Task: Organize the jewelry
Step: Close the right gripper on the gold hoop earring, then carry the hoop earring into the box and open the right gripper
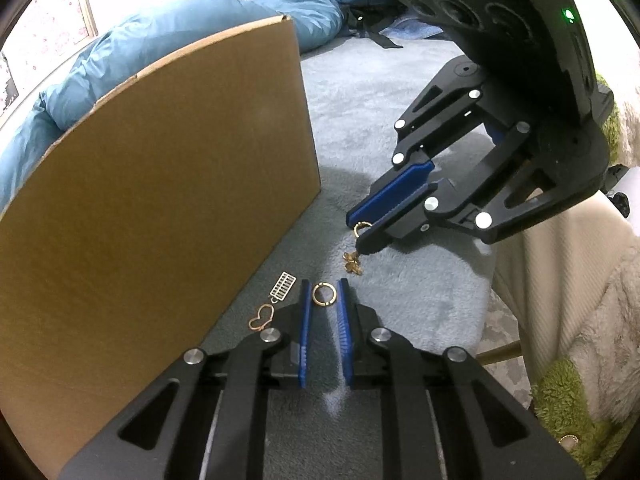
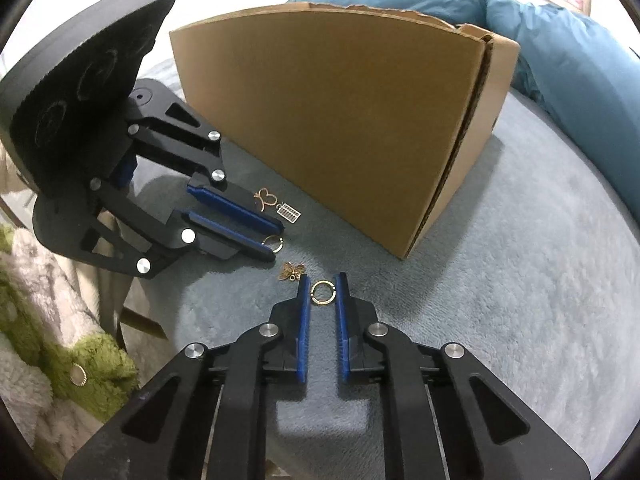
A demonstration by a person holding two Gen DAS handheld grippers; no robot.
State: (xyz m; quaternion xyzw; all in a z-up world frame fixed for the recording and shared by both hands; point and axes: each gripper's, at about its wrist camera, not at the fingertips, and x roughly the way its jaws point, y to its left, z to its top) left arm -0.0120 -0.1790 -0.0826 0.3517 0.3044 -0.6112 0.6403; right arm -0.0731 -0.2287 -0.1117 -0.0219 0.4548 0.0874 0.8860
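While we are looking along both tools, each one is framing a gold ring. Our left tool (image 1: 324, 294) is standing released around one ring (image 1: 322, 294) on the grey blanket (image 1: 420, 312). Our right tool (image 2: 323, 292) is also standing released around the second ring (image 2: 322, 293). A butterfly charm (image 2: 293, 271), a heart charm (image 2: 266, 199) and a small grid charm (image 2: 289, 212) are lying near the cardboard box (image 2: 340, 120).
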